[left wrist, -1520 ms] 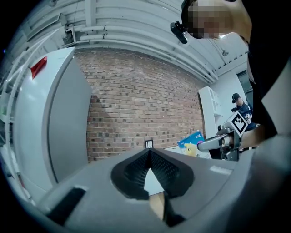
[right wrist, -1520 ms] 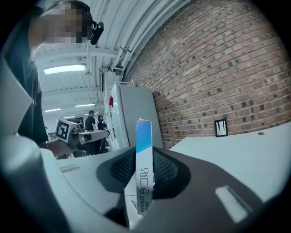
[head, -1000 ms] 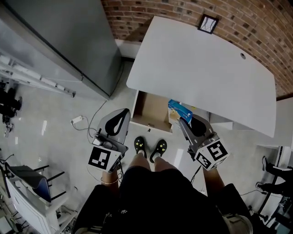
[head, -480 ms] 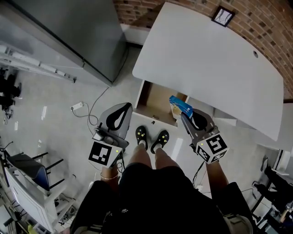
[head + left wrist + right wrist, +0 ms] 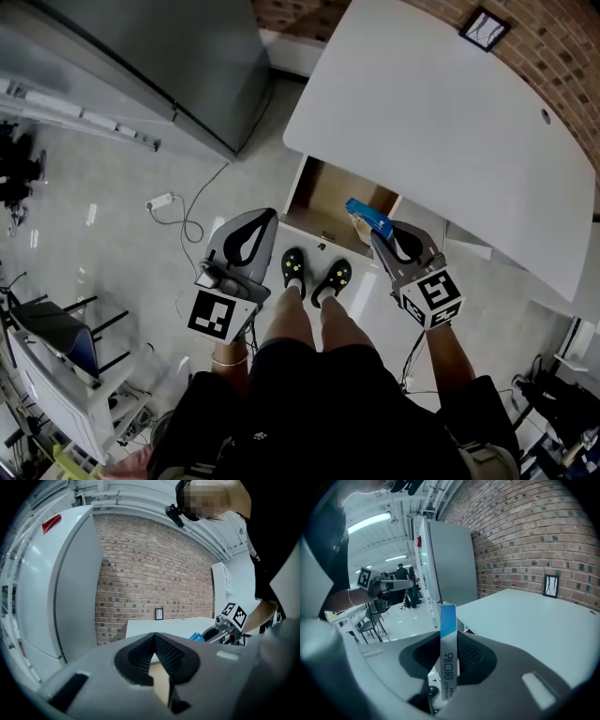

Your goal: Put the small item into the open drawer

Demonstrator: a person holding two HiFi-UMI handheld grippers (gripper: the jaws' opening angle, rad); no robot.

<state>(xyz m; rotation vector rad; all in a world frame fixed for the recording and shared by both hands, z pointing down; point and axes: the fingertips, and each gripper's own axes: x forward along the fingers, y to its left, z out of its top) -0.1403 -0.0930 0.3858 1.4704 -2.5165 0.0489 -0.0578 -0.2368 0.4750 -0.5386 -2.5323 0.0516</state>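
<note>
Above the right end of the open drawer (image 5: 328, 192), as the head view shows it, we hold the small box (image 5: 367, 217) edge-on in the right gripper (image 5: 378, 236). Its jaws are clamped on the box's two flat faces. The left gripper (image 5: 262, 223) hangs just outside the drawer's front left corner, with its jaws closed together and nothing between them.

We judge this to be the carrying step. The box looks lined up with the drawer, but it is not yet resting inside. The next move calls for bringing the box down past the white front panel onto the drawer floor. Once it sits there, the jaws can part. We must also keep clear of the desk top (image 5: 441, 131) overhanging the drawer's back.

The box (image 5: 448, 653) is thin, stiff card, blue at the upper end and white with dark print below, so it should slip free easily. The drawer is a shallow rectangle with a tan, wood-like floor. The gripper pads are black and ribbed, set in smooth grey plastic shells.
</note>
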